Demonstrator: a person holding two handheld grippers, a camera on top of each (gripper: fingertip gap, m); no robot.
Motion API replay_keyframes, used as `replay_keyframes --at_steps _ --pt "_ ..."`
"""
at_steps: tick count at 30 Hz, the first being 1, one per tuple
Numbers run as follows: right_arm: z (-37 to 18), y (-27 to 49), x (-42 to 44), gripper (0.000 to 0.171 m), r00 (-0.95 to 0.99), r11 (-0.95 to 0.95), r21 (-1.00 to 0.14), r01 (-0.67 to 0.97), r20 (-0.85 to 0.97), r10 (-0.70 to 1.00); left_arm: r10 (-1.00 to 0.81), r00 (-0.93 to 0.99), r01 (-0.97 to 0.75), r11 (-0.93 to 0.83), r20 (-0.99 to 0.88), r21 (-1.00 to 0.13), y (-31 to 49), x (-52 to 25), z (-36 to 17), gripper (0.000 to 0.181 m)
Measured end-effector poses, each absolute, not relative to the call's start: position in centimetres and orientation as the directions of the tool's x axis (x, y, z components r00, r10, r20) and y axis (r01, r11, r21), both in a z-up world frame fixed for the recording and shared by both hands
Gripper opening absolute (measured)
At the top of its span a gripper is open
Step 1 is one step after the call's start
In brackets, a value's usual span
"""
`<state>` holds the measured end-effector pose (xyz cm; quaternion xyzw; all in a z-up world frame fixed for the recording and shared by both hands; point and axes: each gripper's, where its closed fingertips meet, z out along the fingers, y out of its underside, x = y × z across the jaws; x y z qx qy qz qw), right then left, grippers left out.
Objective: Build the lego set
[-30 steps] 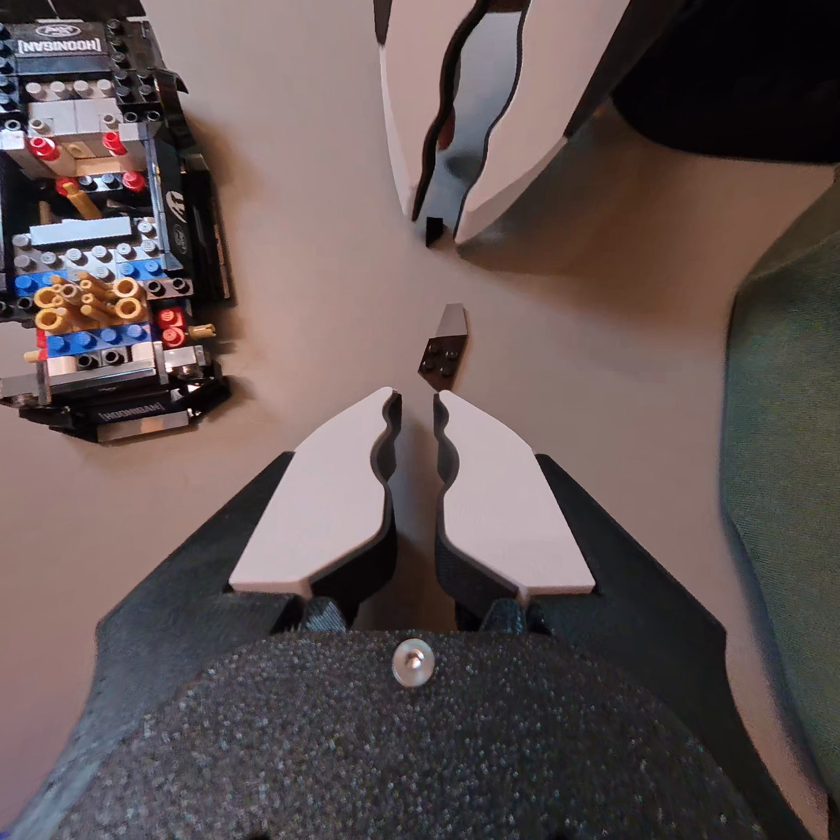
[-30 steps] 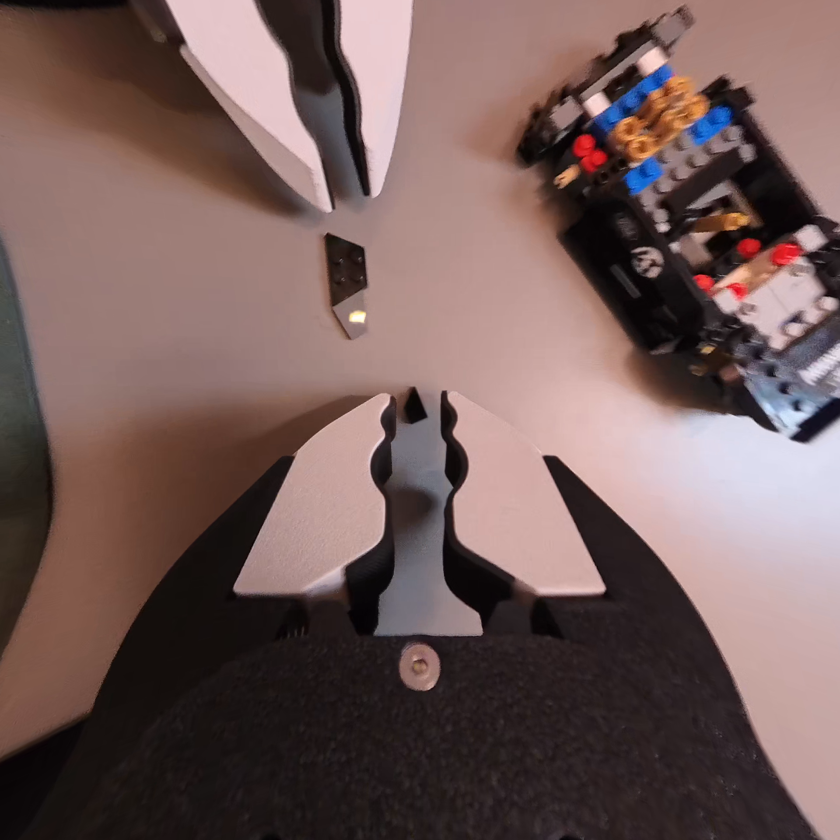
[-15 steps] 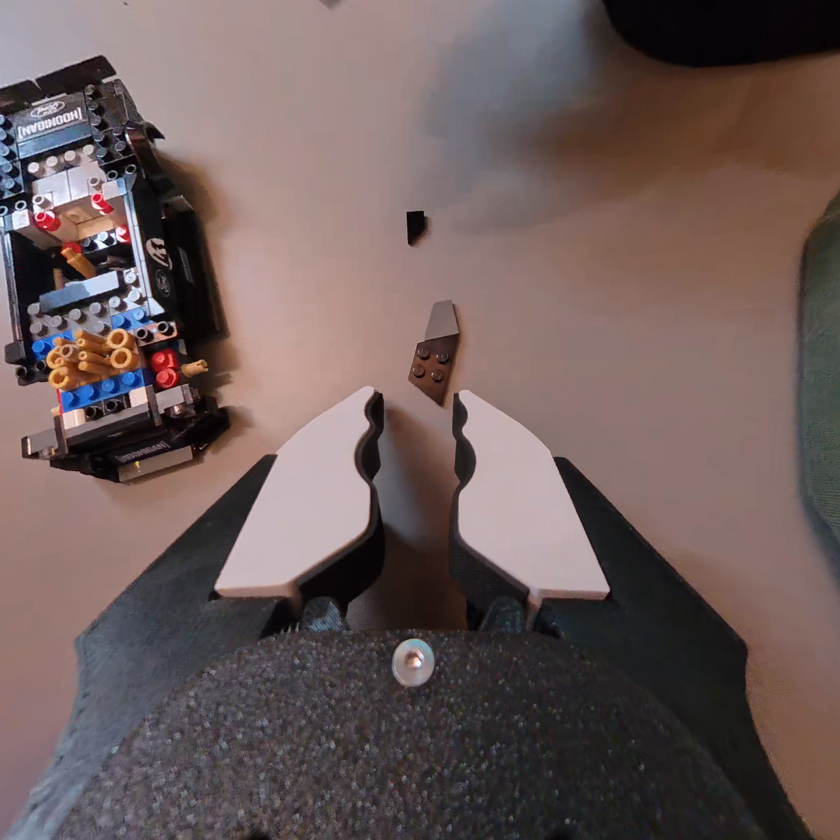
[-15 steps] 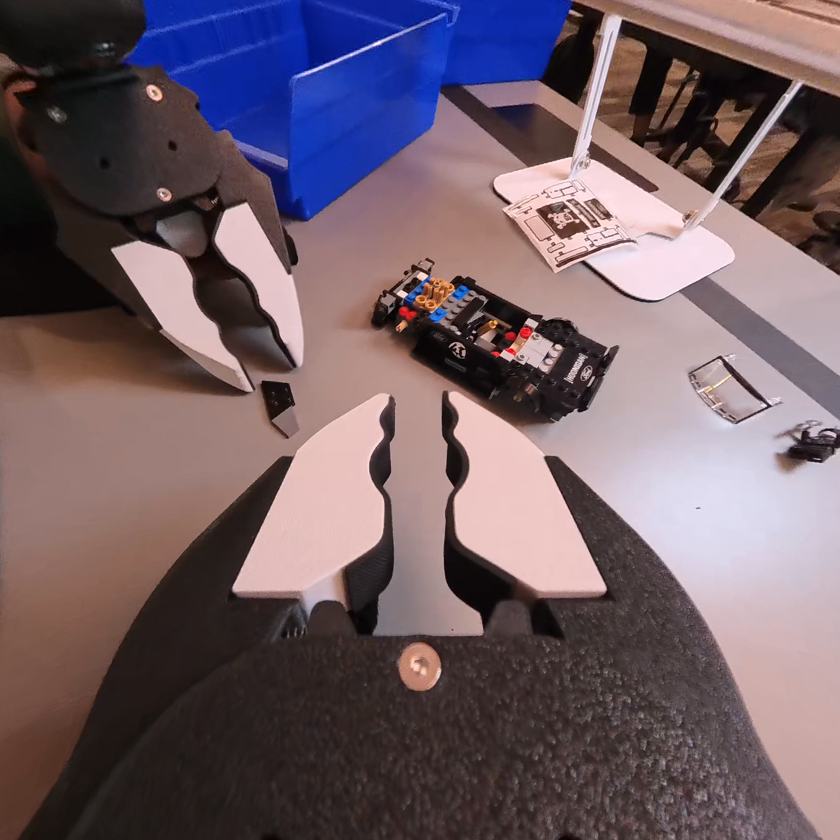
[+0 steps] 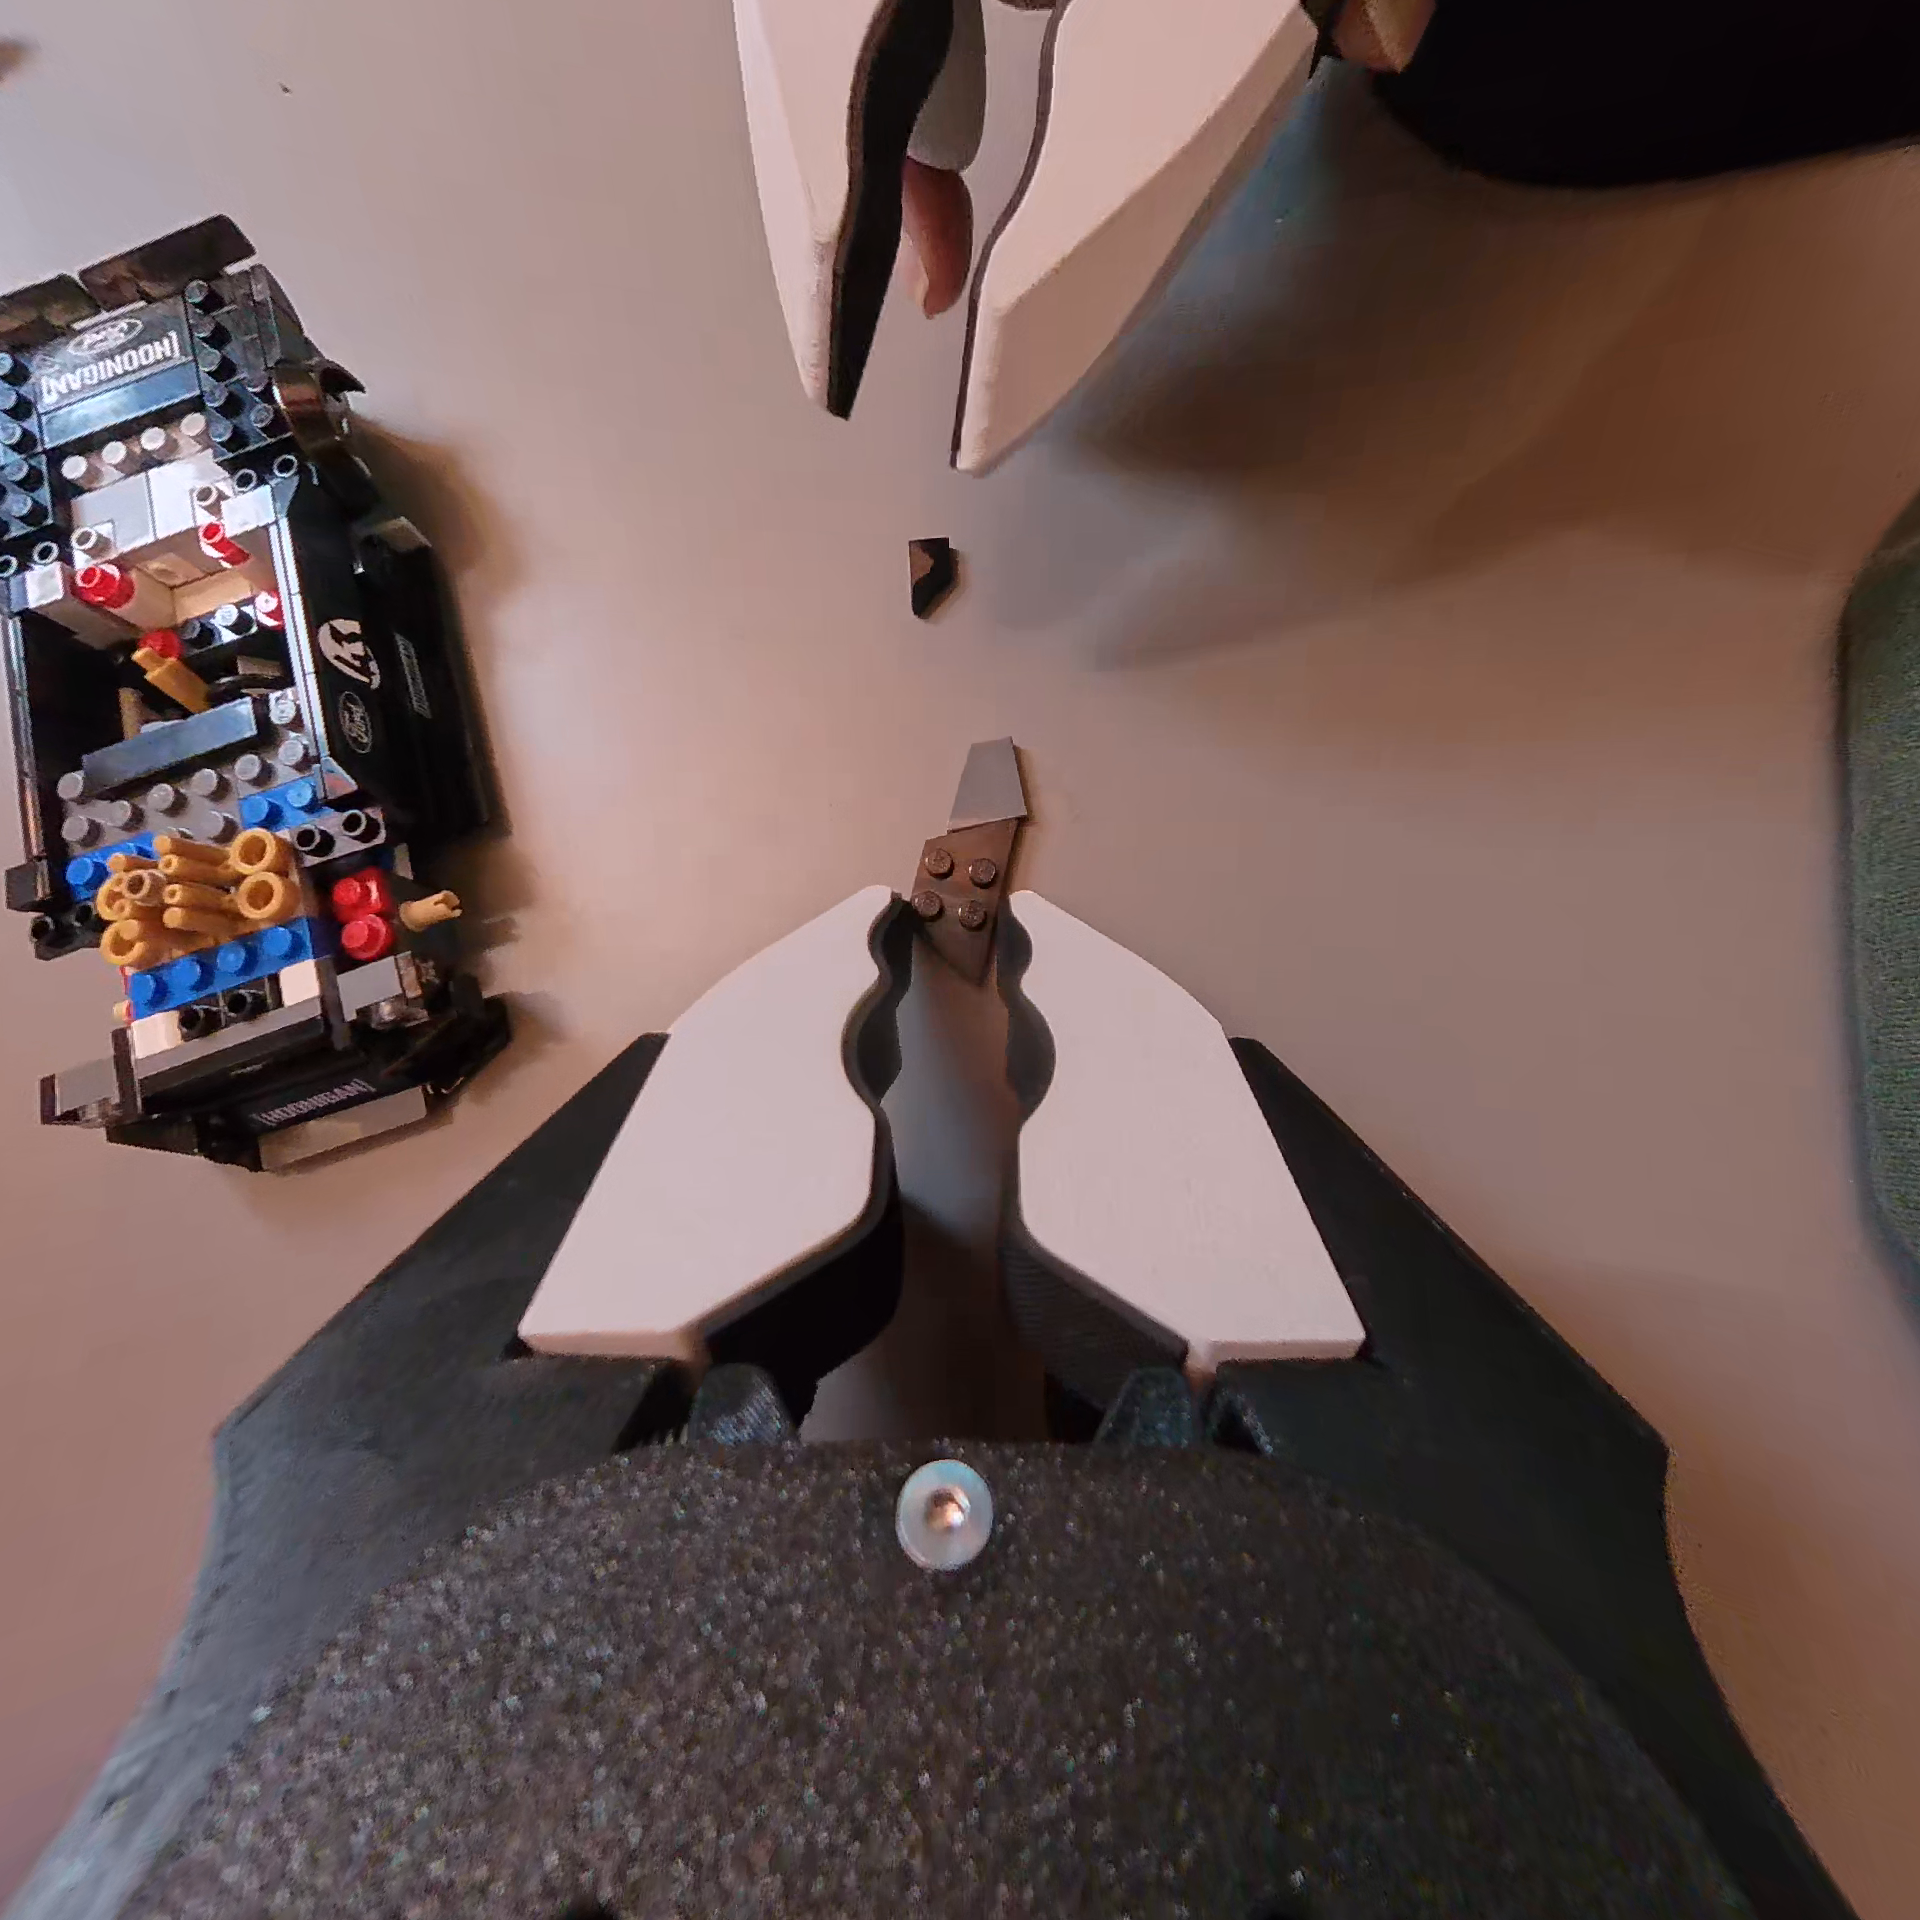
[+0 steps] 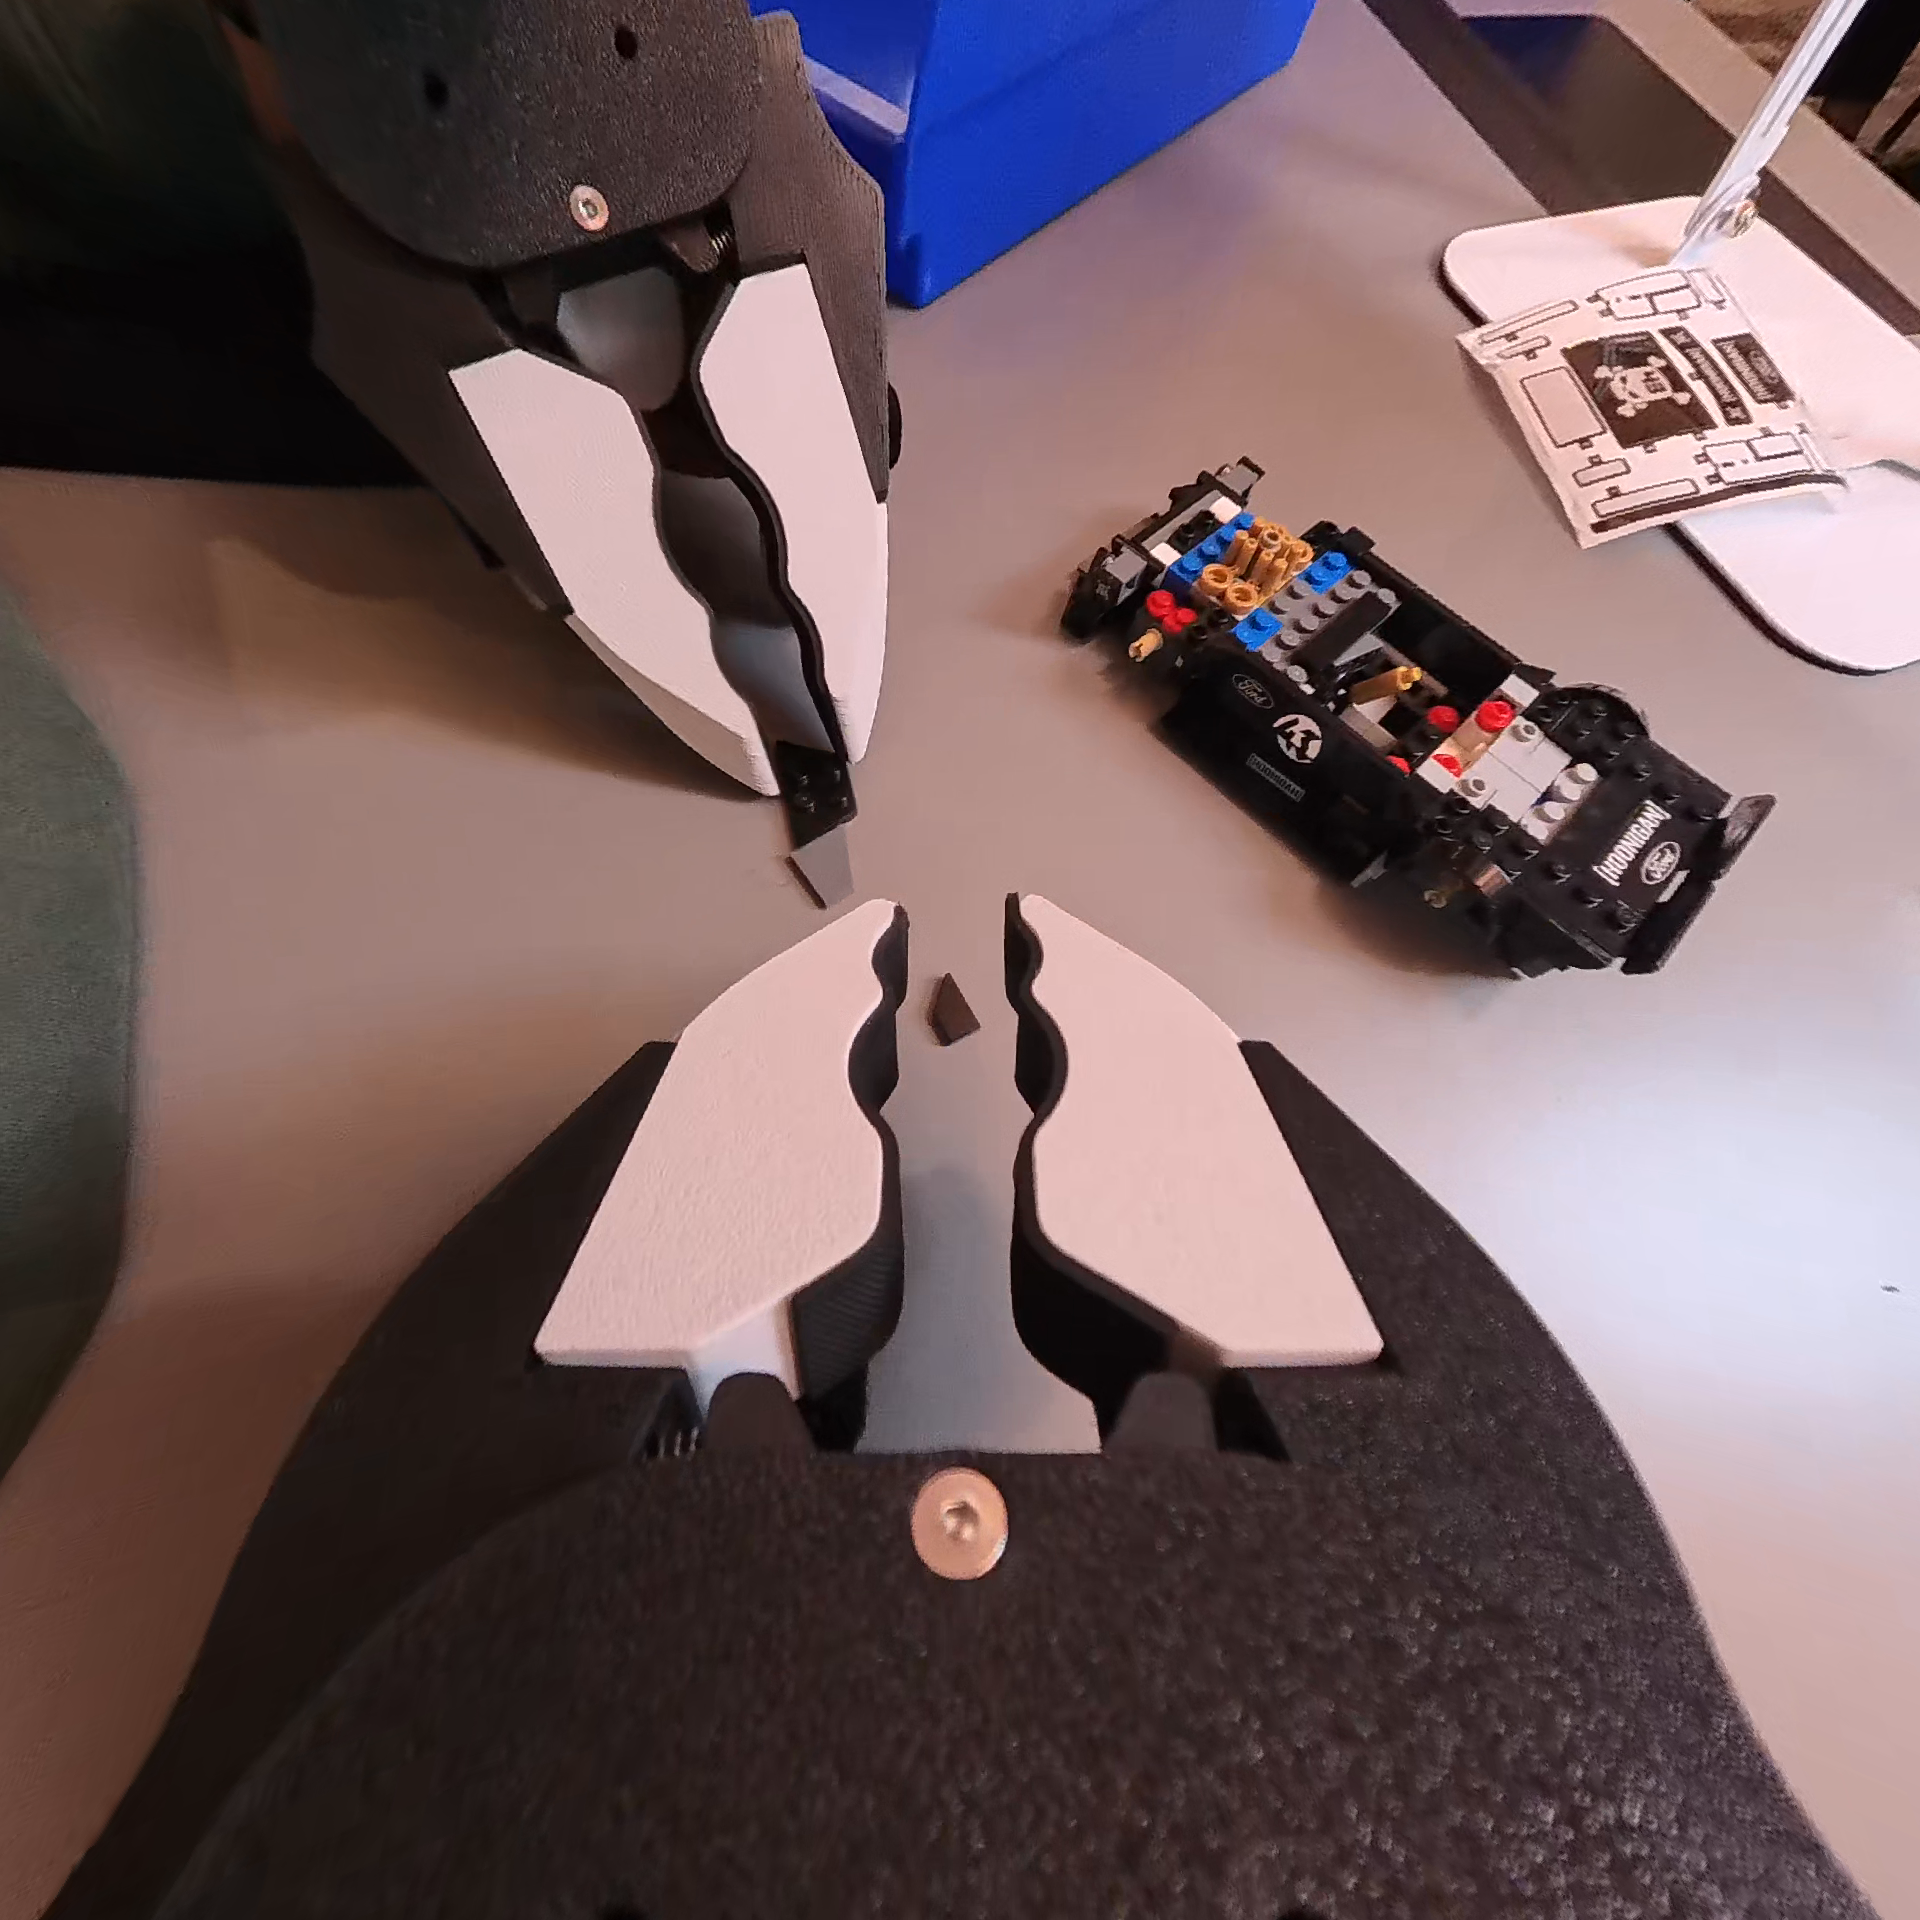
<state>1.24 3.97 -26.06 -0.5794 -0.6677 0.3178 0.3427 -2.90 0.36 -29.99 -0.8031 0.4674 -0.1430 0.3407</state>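
A black wedge plate [image 5: 961,904] with a grey tip lies on the grey table [image 5: 1351,831]. My left gripper [image 5: 954,906] is shut on its studded end, and the plate still rests on the table. The same shows in the right wrist view, with the left gripper [image 6: 816,774] on the plate [image 6: 821,831]. A small black slope piece [image 5: 930,577] lies loose just beyond. My right gripper [image 6: 956,912] is open and empty, and hovers over that piece [image 6: 951,1013]. It comes in from the top of the left wrist view [image 5: 904,431]. The part-built black car [image 5: 208,675] stands to the left.
In the right wrist view the car [image 6: 1403,748] is at the right. A blue bin [image 6: 1039,135] stands behind it, and a white stand base with a sticker sheet [image 6: 1662,416] at the far right. A green cloth [image 5: 1881,883] lies along the right edge. There is about 7 centimetres between the tips of the two grippers. It is some 4 centimetres from my right tips to the small black slope piece [image 5: 930,577]. It is also in sight in the right wrist view [image 6: 944,998].
My left gripper moved forward and narrowed onto the wedge plate. My right gripper, which had dropped the small black piece and lifted away, came back down over it.
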Motion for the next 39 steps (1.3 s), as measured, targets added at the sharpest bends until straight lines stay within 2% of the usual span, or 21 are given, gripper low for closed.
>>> replay_keyframes --at_steps 13,19,32,39 --pt "-26.3 3.8 0.9 0.017 -0.089 0.118 -0.818 0.563 0.082 0.993 -0.765 0.62 -0.631 -0.356 -0.173 -0.689 2.2 -3.3 -29.9 0.015" --pt "-26.7 3.7 0.9 0.017 -0.089 0.115 -0.81 0.575 0.077 0.993 -0.776 0.613 -0.624 -0.36 -0.148 -0.694 1.9 -3.5 -29.9 0.026" --pt "-26.4 3.3 0.2 0.016 -0.115 0.106 -0.765 0.635 0.042 0.993 -0.782 0.607 -0.632 -0.363 -0.145 -0.685 1.6 -3.0 -30.0 0.009" --pt "-26.9 3.2 0.0 0.016 -0.15 0.125 -0.722 0.681 0.029 0.988 -0.78 0.607 -0.633 -0.362 -0.149 -0.684 1.6 -3.1 -30.0 0.008"
